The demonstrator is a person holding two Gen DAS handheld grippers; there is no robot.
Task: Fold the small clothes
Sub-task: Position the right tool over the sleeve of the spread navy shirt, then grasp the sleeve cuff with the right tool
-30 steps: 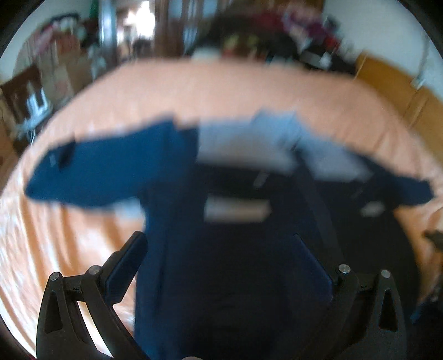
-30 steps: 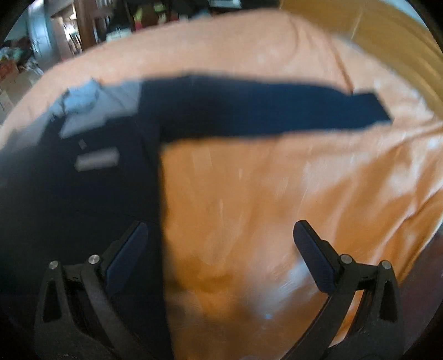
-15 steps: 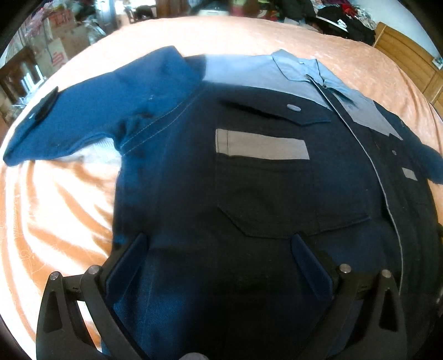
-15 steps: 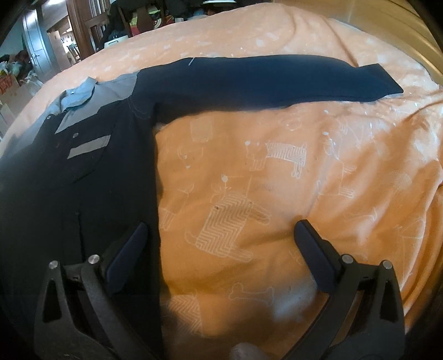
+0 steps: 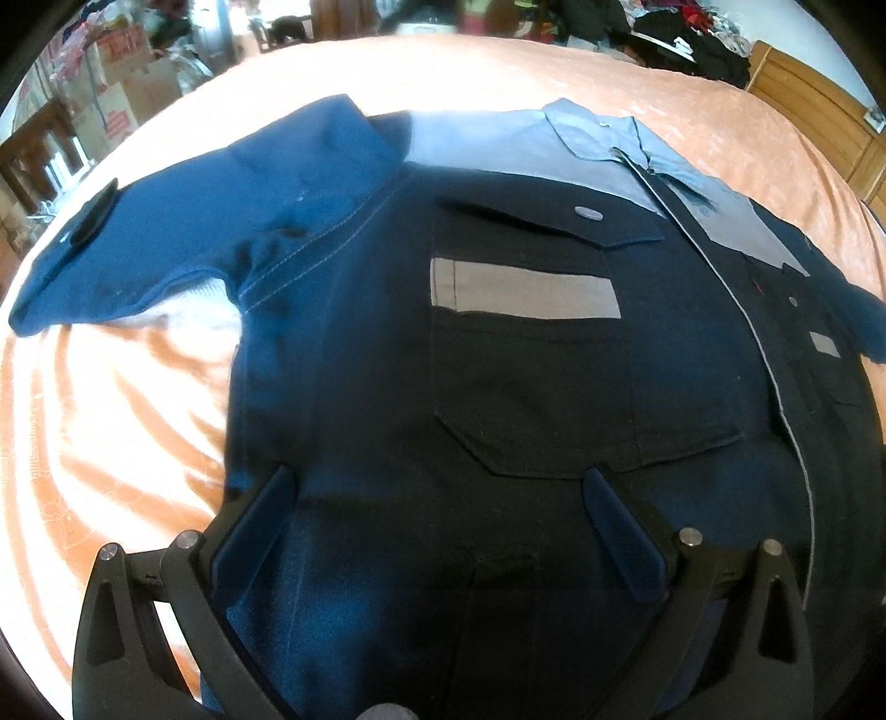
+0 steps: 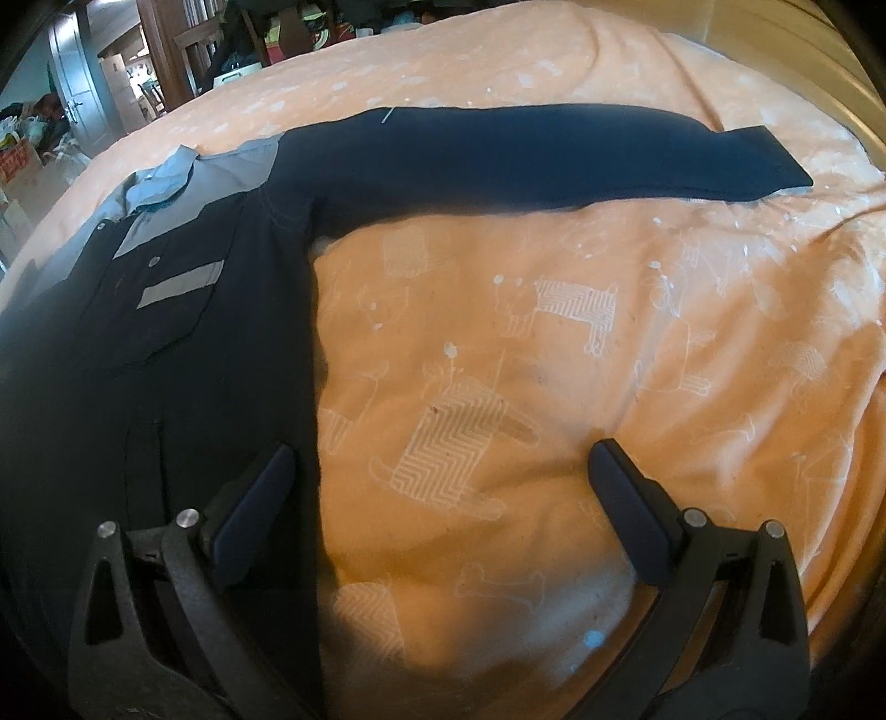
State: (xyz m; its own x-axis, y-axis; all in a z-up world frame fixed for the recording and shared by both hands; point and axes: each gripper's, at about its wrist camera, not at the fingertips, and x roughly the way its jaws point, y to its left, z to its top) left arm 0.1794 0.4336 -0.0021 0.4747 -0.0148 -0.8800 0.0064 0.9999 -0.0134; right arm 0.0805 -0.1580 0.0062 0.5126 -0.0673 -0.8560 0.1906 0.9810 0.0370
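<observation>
Navy work jacket [image 5: 498,360] laid flat, front up, on orange bedspread [image 5: 111,443], both sleeves spread out to the sides. Grey collar [image 5: 603,133] at far end, grey yoke panels on shoulders, grey stripe [image 5: 520,288] over the chest pocket [image 5: 531,404], zip running down the centre.

Left gripper [image 5: 437,493]: jaws wide apart, holding nothing, above lower jacket front just below the pocket. Contact w/ fabric: can't tell.

Right gripper [image 6: 440,471]: also spread wide, empty. Left finger [image 6: 255,493] over jacket side edge, right finger [image 6: 626,498] over bare bedspread w/ white animal print. Right sleeve [image 6: 554,160] stretched straight across bed well beyond the gripper, cuff toward the wooden bed frame [image 6: 775,27].
</observation>
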